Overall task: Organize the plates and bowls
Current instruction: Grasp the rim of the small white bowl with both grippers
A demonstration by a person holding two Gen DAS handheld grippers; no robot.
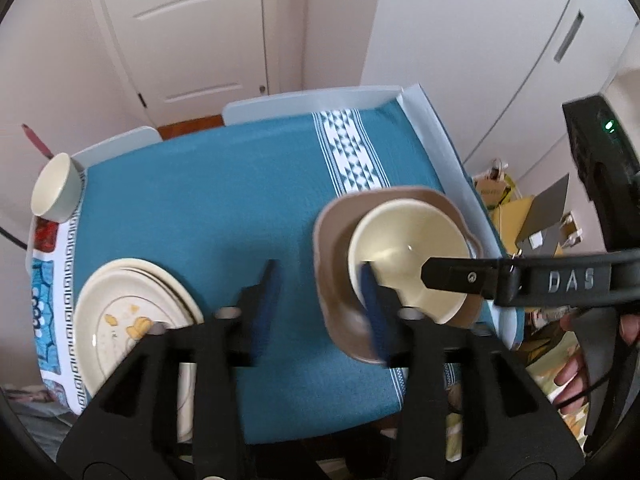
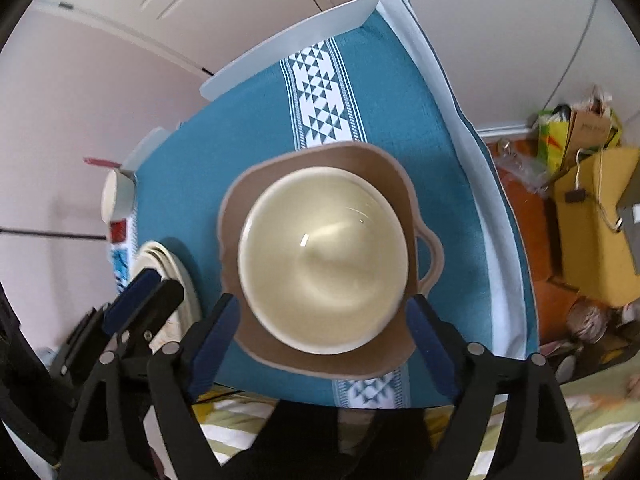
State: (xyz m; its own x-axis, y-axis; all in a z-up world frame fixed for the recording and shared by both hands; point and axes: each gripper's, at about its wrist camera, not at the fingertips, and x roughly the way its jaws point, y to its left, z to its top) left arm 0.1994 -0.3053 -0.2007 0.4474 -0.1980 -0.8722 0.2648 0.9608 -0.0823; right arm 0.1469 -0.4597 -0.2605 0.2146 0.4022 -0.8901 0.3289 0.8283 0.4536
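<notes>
A cream bowl sits inside a brown dish with a loop handle, on the teal tablecloth. My right gripper stands open just above the bowl, one blue pad on each side of it and neither touching it. In the left wrist view one of its black fingers reaches over the bowl. My left gripper is open and holds nothing, with its right finger over the brown dish's left edge. A stack of cream plates lies to the left.
A small cream bowl stands at the table's far left corner. The table edge drops off on the right toward bags and a yellow box on the floor. A white door is behind the table.
</notes>
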